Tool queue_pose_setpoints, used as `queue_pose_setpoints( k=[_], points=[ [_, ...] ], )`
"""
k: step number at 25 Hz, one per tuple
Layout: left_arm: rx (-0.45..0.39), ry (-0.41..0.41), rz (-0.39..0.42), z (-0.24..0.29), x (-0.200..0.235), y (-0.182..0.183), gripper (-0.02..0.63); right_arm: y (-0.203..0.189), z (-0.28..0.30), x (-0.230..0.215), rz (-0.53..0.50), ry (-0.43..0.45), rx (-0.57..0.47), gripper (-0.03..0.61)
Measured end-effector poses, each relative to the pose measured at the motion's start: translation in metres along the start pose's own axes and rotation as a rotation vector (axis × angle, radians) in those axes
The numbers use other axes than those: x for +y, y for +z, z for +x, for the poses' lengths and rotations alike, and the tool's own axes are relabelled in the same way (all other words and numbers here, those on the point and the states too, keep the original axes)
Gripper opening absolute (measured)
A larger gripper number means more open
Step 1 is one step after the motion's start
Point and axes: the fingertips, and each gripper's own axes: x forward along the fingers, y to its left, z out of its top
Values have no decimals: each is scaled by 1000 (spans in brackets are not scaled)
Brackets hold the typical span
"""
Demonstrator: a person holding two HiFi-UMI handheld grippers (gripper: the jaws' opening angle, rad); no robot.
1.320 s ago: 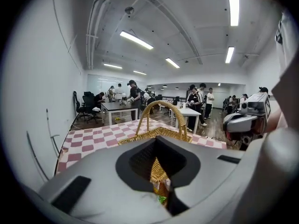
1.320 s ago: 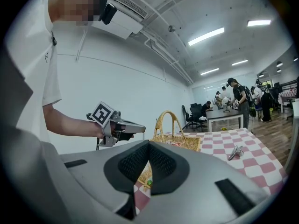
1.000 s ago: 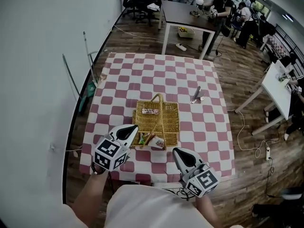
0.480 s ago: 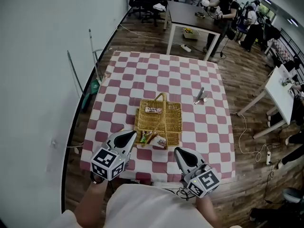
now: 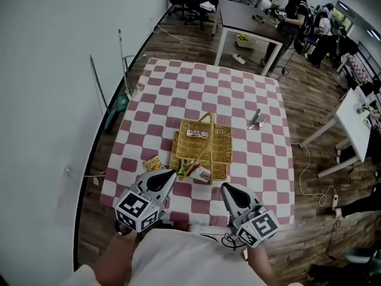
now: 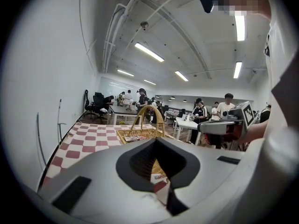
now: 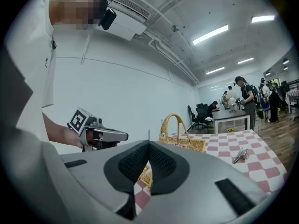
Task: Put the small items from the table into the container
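Head view looks steeply down on a square table with a red-and-white checked cloth (image 5: 196,94), which stands on a wooden floor (image 5: 303,100). In the middle of the cloth stands a rectangular woven wicker basket (image 5: 220,151) with an arched handle.

The grey left gripper (image 5: 171,174) hovers at the near left corner of the basket. Its jaws are pressed together and nothing is between them. The grey right gripper (image 5: 225,187) is over the near part of the table, a little right of the basket and apart from it. Its jaws also meet, with nothing between them.

Inside the basket a flat white packet with red print (image 5: 197,134) lies at the far side, and several small packets (image 5: 193,171) lie at the near side. A small yellow packet (image 5: 153,162) lies on the cloth just left of the basket. A small silver metal object (image 5: 256,120) lies on the cloth to the right of the basket, apart from it.
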Motion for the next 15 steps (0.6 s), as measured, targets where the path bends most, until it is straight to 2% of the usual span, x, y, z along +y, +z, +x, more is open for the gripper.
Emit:
queue_pose_setpoints(
  k=[8,15],
  points=[
    [-27,9,-17,-8,0,2,3,1,0,4,-1,9,0,-2],
    [-16,41,-15,-14,6,-9,3,-3,-2,7,1,5,0,-2]
  ],
)
